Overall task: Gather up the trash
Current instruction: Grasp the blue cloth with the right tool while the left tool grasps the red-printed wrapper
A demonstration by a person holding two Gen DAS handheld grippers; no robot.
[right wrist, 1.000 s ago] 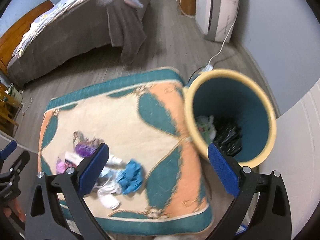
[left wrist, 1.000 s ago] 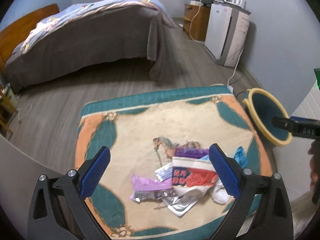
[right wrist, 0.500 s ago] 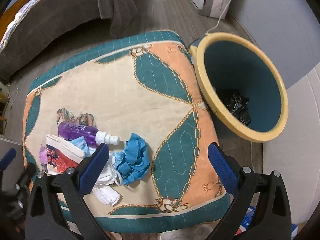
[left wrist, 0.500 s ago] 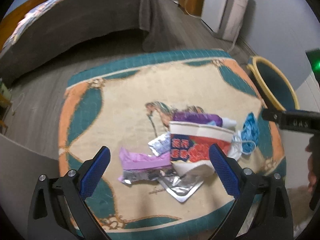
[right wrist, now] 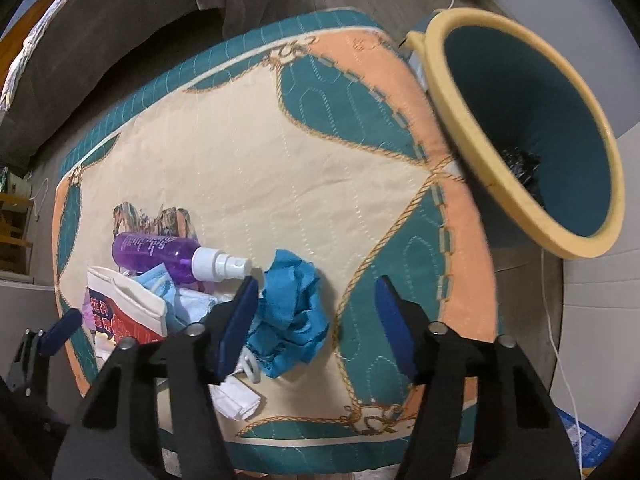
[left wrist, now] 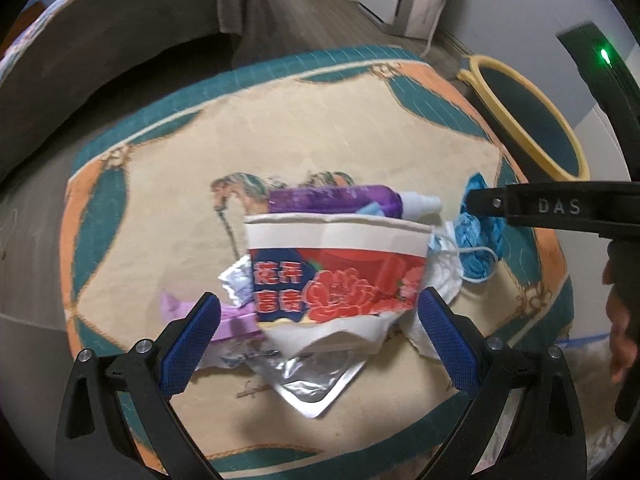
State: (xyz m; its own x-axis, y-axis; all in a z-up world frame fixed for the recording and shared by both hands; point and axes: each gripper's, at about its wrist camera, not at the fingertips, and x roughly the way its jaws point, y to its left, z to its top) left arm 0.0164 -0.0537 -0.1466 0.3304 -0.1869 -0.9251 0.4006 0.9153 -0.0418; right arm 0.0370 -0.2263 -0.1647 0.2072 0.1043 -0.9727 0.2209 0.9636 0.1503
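A pile of trash lies on the patterned mat (left wrist: pixel 160 200). It holds a crushed paper cup with red flowers (left wrist: pixel 336 268), a purple spray bottle (left wrist: pixel 332 200), a pink wrapper (left wrist: pixel 236 320), a silver foil wrapper (left wrist: pixel 312 384) and a crumpled blue rag (right wrist: pixel 292 312). My left gripper (left wrist: pixel 316 320) hangs open just above the cup, one finger on each side of it. My right gripper (right wrist: pixel 316 304) points down over the blue rag and its jaws are closing. The rag sits by the left finger, and the pads do not press on it.
A teal bin with a yellow rim (right wrist: pixel 472 128) leans at the mat's right edge, with something dark at its bottom. A bed with a grey cover (left wrist: pixel 120 40) stands behind the mat. A white cable (right wrist: pixel 560 360) runs down the right side. A hand (left wrist: pixel 620 320) shows at the right edge.
Both grippers have sunk toward the pile, so the trash looks much larger. The right jaws have narrowed from wide open. The right gripper now sits over the blue rag.
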